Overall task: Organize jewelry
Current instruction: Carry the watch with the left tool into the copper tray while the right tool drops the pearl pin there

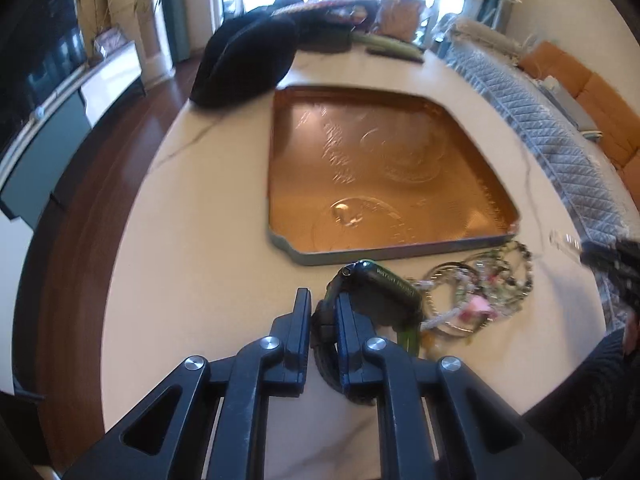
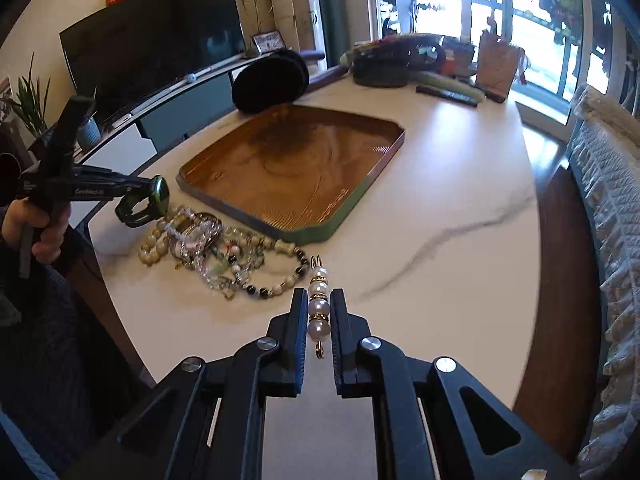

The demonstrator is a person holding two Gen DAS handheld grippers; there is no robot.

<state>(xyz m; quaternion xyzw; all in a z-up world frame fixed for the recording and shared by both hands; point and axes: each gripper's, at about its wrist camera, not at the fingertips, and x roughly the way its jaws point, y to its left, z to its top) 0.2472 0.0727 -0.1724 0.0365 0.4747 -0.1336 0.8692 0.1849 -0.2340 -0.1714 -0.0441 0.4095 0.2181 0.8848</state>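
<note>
My left gripper [image 1: 323,306] is shut on the black strap of a dark green watch [image 1: 380,286] at the near edge of the white marble table [image 1: 200,240]. In the right wrist view the same gripper [image 2: 154,194] holds the watch [image 2: 138,206] just above a tangled pile of bead bracelets [image 2: 208,248]. That pile [image 1: 484,288] lies right of the watch, in front of a copper tray [image 1: 400,255]. My right gripper [image 2: 319,300] is shut on a short pearl strand [image 2: 319,306] with gold clasps, right of the pile. The tray [image 2: 320,234] holds no jewelry.
A black round cushion [image 2: 272,80] sits behind the tray. Bags and clutter [image 2: 400,60] crowd the table's far end. A quilted chair back [image 2: 612,208] stands on the right. A person's hand [image 2: 44,236] grips the left tool. A TV [image 2: 152,36] lines the far wall.
</note>
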